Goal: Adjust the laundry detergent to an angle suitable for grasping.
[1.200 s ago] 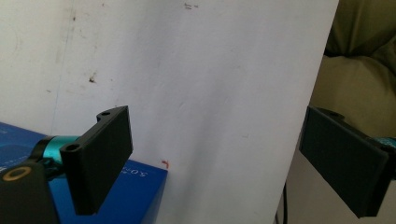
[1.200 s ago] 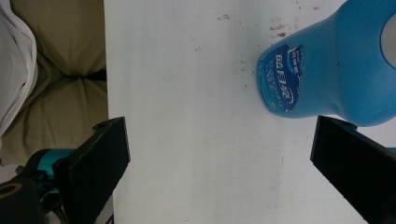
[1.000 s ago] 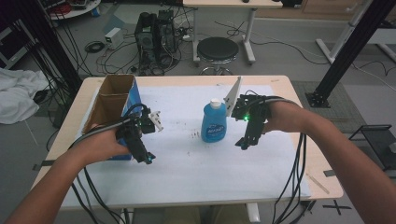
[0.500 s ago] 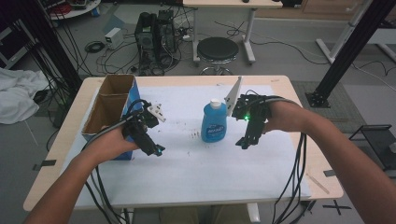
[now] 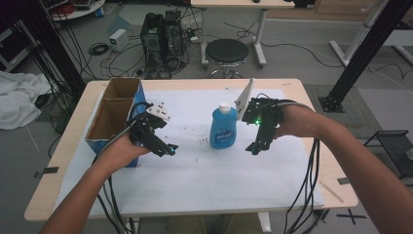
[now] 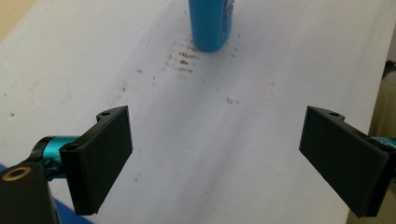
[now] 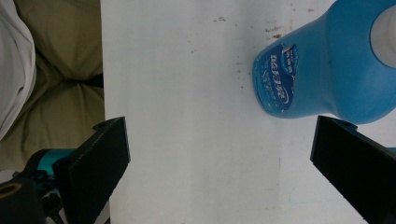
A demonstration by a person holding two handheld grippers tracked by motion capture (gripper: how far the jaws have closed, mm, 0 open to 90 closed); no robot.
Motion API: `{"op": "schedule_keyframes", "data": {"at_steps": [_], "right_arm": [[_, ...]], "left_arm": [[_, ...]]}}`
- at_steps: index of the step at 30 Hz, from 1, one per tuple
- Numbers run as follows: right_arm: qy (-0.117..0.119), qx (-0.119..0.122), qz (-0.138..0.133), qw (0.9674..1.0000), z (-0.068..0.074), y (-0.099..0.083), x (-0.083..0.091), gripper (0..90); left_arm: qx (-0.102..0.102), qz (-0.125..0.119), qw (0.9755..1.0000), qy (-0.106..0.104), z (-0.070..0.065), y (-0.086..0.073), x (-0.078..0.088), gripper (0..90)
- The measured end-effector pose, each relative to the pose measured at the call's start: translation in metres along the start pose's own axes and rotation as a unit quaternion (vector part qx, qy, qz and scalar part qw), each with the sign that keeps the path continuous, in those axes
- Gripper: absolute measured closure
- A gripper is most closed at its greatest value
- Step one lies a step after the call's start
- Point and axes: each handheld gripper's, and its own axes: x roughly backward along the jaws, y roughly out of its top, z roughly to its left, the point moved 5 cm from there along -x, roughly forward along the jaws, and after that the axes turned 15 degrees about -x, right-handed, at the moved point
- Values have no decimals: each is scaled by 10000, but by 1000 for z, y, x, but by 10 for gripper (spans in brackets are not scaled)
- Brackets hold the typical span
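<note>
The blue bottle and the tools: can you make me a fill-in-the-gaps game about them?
1. The bottle has a ____ cap.
2. The bottle stands ____ on the table.
3. The jaws of the left tool and the right tool are both ____.
4. The cardboard box sits at the table's ____ edge in the high view.

Missing words: white; upright; open; left

Left claw (image 5: 165,148) held low, jaws spread wide; right claw (image 5: 255,147) angled down, jaws wide apart
</note>
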Motion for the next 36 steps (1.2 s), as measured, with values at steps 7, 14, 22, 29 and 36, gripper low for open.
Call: {"op": "schedule_keyframes", "data": {"at_steps": [7,14,22,29,36], "right_arm": [[-12,-14,-16,10000,-2,-1,-1,36],[25,-22,-15,10000,-4,-1,-1,37],[42,-55,-50,10000,-6,-3,0,36],[0,-168,-136,9998,-10,-5,2,36],[-18,-164,-227,9996,-12,-6,5,36]], "left_arm": [[149,-174,9996,182,8,2,-5,95],[224,-195,9994,178,20,7,-11,95],[498,-604,9961,408,38,13,-14,95],[562,-1083,9898,741,46,22,-17,94],[804,-1472,9747,1479,52,19,-20,95]]}}
